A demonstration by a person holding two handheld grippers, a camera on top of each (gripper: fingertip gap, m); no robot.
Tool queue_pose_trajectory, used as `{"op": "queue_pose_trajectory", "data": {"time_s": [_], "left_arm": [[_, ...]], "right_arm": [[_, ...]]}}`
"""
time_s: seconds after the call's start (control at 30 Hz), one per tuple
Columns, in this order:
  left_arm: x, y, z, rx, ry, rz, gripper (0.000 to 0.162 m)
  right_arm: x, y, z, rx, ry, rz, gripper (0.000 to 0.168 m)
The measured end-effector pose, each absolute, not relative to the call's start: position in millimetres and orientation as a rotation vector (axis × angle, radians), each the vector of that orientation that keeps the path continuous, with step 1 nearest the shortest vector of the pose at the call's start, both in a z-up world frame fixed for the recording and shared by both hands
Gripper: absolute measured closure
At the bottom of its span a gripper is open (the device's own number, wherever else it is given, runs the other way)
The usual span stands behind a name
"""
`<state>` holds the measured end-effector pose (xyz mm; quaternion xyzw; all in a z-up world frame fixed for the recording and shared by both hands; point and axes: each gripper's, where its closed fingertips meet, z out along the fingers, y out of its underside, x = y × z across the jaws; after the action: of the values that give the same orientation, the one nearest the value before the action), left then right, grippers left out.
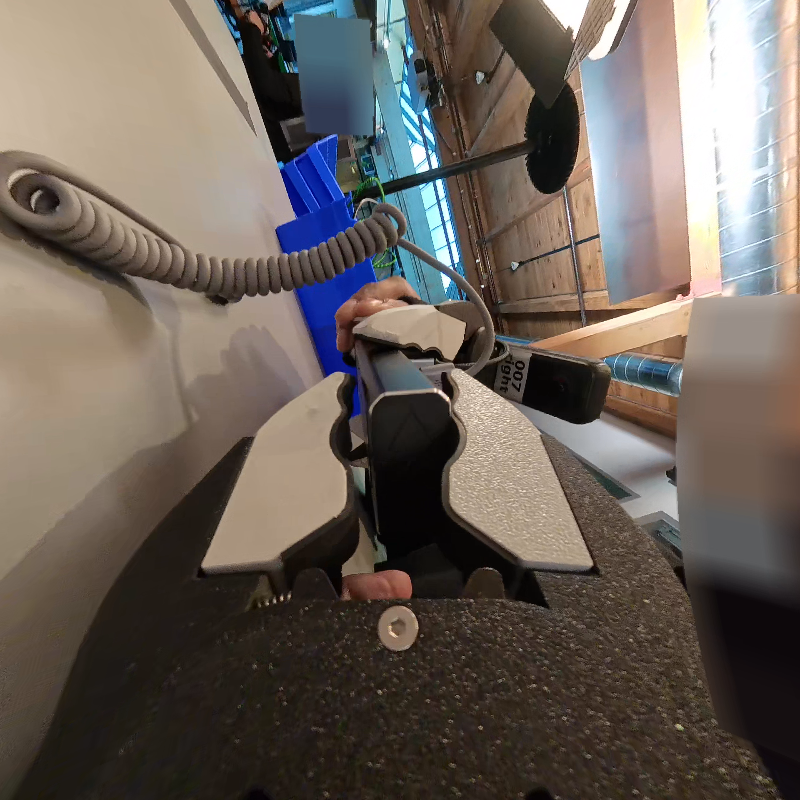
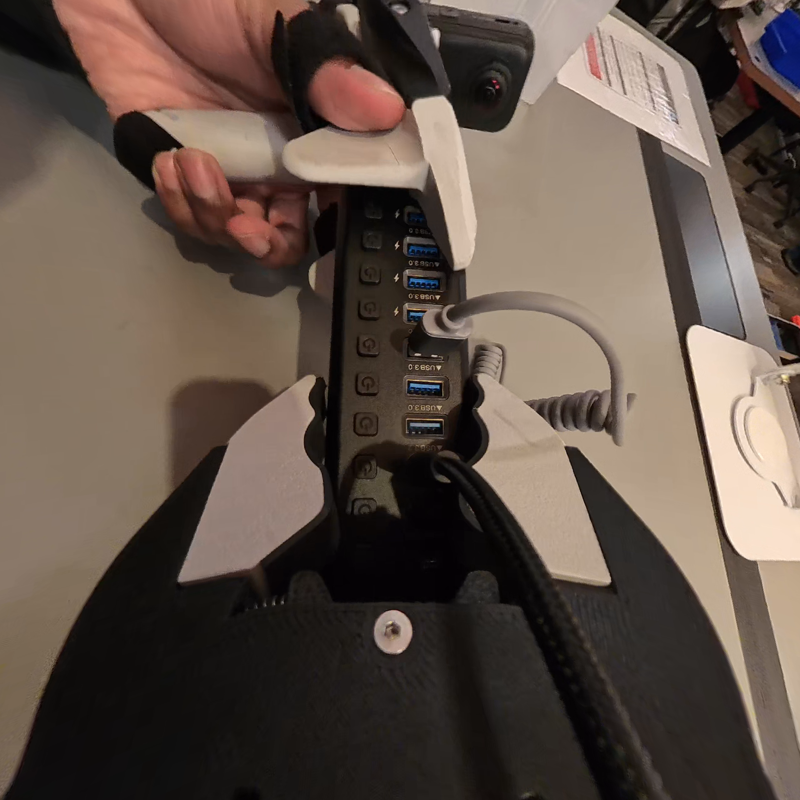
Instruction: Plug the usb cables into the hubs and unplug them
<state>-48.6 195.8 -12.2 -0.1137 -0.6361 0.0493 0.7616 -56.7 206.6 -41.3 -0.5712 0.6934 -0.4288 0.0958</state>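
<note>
A long black USB hub (image 2: 383,407) with a row of blue ports is held above the grey table between both grippers. My right gripper (image 2: 398,383) is shut on its near end, one finger on each long side. My left gripper (image 1: 398,385) is shut on the other end of the hub (image 1: 407,454); it shows at the top of the right wrist view (image 2: 385,233). A grey USB plug (image 2: 437,333) sits in a middle port, and its coiled grey cable (image 2: 571,415) trails right and also shows in the left wrist view (image 1: 242,268). A black braided cable (image 2: 519,562) leaves the hub's near end.
A person's hand (image 2: 195,65) holds the left gripper. A white plate with a clear holder (image 2: 744,433) lies at the table's right edge, and a printed sheet (image 2: 640,78) lies at the back right. Blue bins (image 1: 320,208) stand at the table's far end. Only a small space, under 4 cm, lies between the two pairs of fingers.
</note>
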Motion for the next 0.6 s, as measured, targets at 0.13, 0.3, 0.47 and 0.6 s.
{"op": "queue_pose_trajectory", "data": {"time_s": [0.13,0.3,0.47,0.6], "left_arm": [[-48.0,203.9,-15.7,-0.325,-1.398,0.071,0.129],[-45.5,202.3,-22.5,-0.396,-1.438,0.082,0.133],[-45.8,200.5,-30.7,-0.373,-1.456,0.055,0.133],[-43.5,194.3,-30.6,-0.31,-1.446,0.035,0.133]], "right_arm": [[-51.9,210.9,-44.6,-1.774,1.982,-1.214,0.106],[-49.7,207.8,-46.9,-1.826,1.953,-1.168,0.106],[-52.4,207.8,-55.2,-1.772,2.006,-1.052,0.106],[-67.0,203.0,-61.1,-1.772,2.129,-1.005,0.101]]}}
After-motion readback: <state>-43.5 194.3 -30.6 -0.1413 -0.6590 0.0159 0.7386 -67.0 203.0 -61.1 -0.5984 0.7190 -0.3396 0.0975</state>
